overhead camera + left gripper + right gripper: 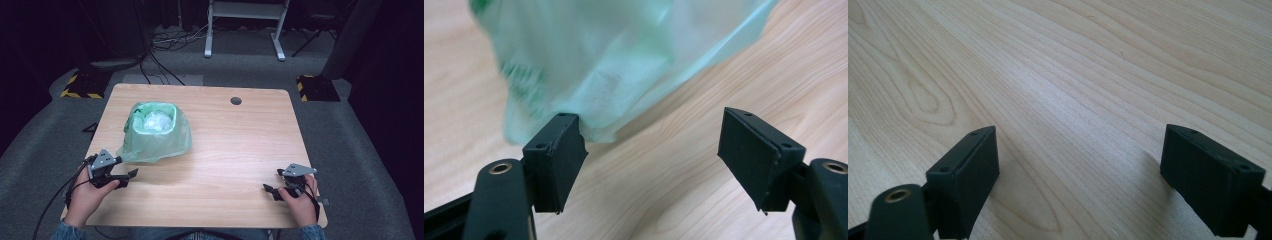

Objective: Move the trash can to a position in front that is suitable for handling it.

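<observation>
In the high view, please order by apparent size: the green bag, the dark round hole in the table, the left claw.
1. green bag, clearly largest.
2. left claw.
3. dark round hole, smallest; it lies farther from the camera, which shrinks it somewhat.

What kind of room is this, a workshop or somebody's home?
Probably a lab or recording studio, not a home: a bare wooden table on grey carpet, dark surroundings, loose cables on the floor, yellow-black striped bases, and a white equipment frame behind.
</observation>
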Available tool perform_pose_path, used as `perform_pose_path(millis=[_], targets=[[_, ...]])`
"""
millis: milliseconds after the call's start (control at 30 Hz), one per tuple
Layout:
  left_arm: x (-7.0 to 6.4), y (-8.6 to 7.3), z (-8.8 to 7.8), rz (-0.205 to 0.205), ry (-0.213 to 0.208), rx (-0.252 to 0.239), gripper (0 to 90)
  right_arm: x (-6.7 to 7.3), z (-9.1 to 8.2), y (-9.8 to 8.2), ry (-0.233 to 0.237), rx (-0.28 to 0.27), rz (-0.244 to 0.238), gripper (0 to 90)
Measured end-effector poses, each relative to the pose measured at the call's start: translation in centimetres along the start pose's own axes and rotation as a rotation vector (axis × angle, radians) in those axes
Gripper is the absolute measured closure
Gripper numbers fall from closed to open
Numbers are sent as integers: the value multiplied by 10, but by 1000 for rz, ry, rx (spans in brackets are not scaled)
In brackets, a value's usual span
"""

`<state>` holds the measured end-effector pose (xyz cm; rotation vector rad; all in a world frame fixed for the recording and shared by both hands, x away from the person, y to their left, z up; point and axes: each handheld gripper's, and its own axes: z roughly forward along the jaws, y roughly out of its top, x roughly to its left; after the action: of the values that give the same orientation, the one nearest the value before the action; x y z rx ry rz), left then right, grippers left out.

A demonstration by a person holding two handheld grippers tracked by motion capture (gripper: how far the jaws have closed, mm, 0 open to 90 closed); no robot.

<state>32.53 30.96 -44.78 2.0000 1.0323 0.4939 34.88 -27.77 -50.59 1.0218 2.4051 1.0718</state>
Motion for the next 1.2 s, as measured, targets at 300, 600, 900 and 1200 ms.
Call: perform_pose_path(millis=[300, 600, 900, 1200], targets=[[-7, 25, -34, 17, 10, -54, 245, 0, 0, 0, 0, 0, 0, 156], [-1, 46, -41, 12, 29, -101, 244, 0, 0, 0, 0, 0, 0, 156], [15, 72, -24, -11, 61, -154, 250, 0, 0, 0, 0, 0, 0, 156], [28, 87, -2, -25, 72, -176, 271, 0, 0, 0, 0, 0, -1, 156]])
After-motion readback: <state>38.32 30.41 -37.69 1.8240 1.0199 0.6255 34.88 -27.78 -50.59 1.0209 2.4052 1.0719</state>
